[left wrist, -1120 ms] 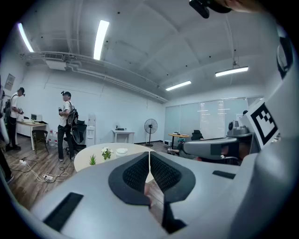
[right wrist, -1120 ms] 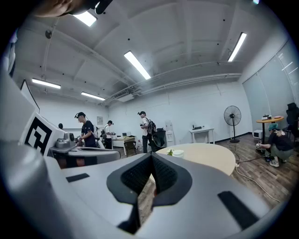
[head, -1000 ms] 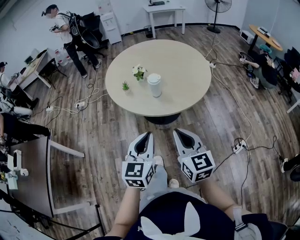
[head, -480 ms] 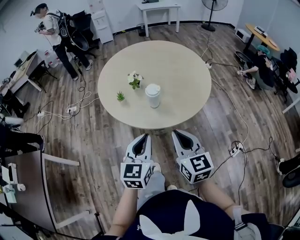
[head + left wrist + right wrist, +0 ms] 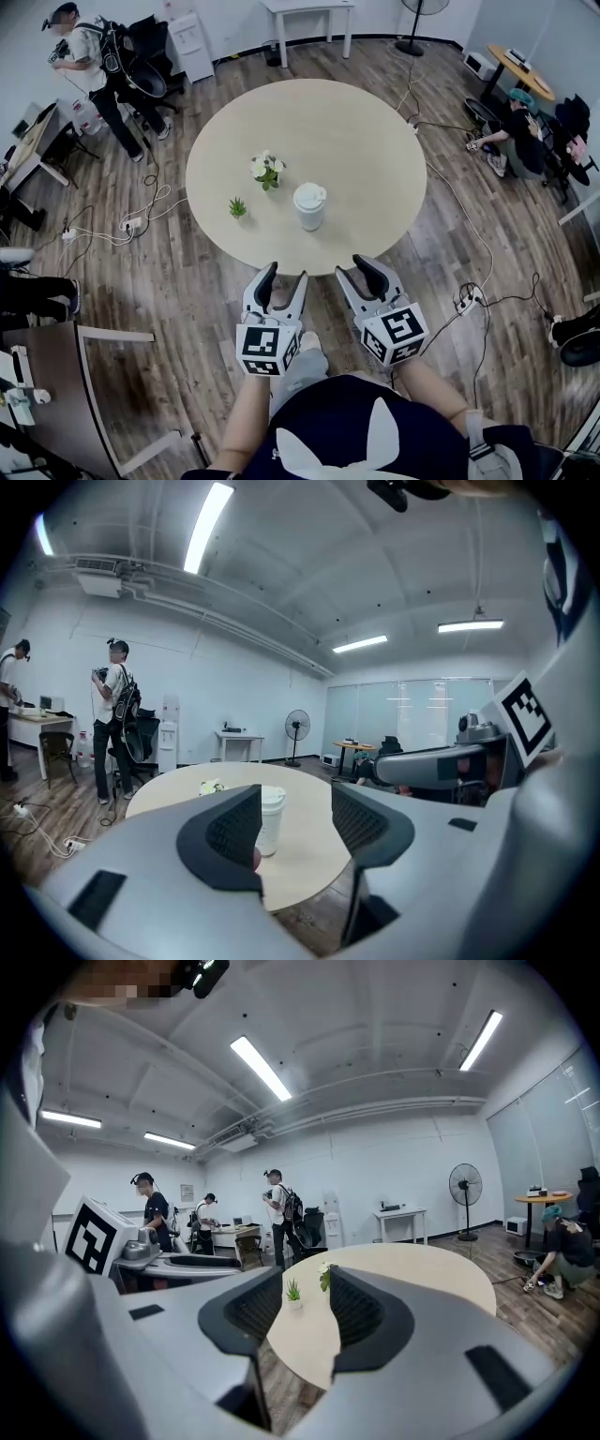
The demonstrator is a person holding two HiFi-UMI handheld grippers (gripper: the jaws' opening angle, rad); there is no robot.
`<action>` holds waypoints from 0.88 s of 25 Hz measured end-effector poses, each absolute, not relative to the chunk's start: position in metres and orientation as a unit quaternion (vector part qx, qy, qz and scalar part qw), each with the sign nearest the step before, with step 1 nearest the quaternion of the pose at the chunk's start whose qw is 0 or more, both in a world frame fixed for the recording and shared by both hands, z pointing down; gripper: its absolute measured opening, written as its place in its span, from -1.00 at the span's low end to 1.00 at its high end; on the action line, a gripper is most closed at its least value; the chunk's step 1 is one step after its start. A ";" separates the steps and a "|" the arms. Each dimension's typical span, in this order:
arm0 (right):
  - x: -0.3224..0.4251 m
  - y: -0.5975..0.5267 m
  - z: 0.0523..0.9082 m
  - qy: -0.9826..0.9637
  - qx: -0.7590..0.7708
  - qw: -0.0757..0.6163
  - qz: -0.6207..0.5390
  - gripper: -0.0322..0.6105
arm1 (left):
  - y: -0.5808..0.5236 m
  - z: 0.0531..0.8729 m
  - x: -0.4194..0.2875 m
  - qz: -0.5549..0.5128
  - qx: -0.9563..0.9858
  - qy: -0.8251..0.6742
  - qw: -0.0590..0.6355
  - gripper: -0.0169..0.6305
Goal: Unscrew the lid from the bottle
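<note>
Just short of the round table's [image 5: 394,141] near edge, the left gripper [image 5: 282,279] and right gripper [image 5: 357,271] are hovering side by side, their jaws just having been opening, with nothing between them. Further in, the white bottle [image 5: 309,212] is standing upright on the table with its lid [image 5: 309,196] on. A small green plant [image 5: 238,207] and flowers [image 5: 266,170] are sitting to its left.
</note>
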State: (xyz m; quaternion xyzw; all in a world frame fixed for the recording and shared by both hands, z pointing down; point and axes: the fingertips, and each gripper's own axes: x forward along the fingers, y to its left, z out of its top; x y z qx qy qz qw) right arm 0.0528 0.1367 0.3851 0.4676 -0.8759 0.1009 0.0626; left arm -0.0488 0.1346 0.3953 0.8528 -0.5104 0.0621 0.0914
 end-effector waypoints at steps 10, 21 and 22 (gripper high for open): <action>0.038 0.097 0.410 -0.872 0.459 0.101 0.137 -0.06 | 0.094 0.437 -0.063 0.122 0.861 -0.483 0.106 0.00; 0.048 0.065 0.432 -0.865 0.457 0.130 0.165 -0.01 | 0.062 0.475 -0.051 0.162 0.867 -0.455 0.123 0.00; 0.048 0.060 0.433 -0.864 0.456 0.133 0.167 -0.01 | 0.059 0.478 -0.050 0.167 0.867 -0.453 0.125 0.00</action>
